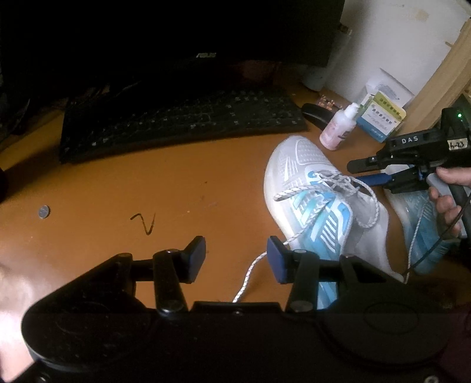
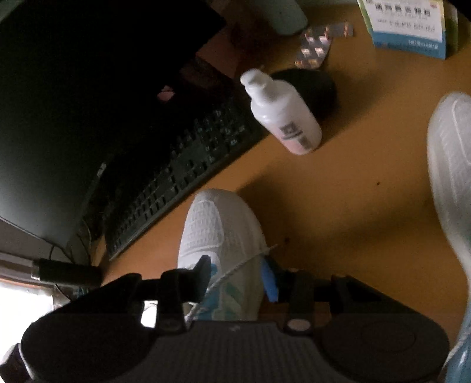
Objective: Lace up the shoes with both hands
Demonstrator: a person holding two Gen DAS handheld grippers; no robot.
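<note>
White mesh with blue stripes makes up the nearer shoe (image 1: 309, 206), which lies on the orange-brown desk (image 1: 176, 188) with its toe towards the keyboard (image 1: 182, 123). Its speckled white lace (image 1: 347, 188) sits in loose loops over the tongue, and 1 free end trails off the shoe's side down onto the desk. A second shoe (image 1: 418, 224) of the same colours lies just beside it, partly hidden by the person's hand (image 1: 447, 191).

That trailing lace end runs past the blue pad of the left gripper (image 1: 235, 259), whose jaws stand apart with bare desk between them; the lace looks to pass just beside 1 pad rather than being pinched, though the angle makes that hard to be sure of.

The right gripper (image 2: 235, 274) hangs over the nearer shoe's laced part, its jaws parted, with a strand of lace (image 2: 235, 271) crossing the gap between them and neither pad pressing on it. From the left wrist view the same gripper shows from the side, its fingers pointing at the loops.

Further out, a white bottle (image 2: 282, 115) stands near the shoe's toe, with a black mouse (image 2: 318, 85) behind it, a blister pack (image 2: 315, 47) and a small printed box (image 2: 409, 26). A dark monitor (image 1: 176, 38) rises behind the keyboard, and 1 coin (image 1: 43, 211) lies off to the left.
</note>
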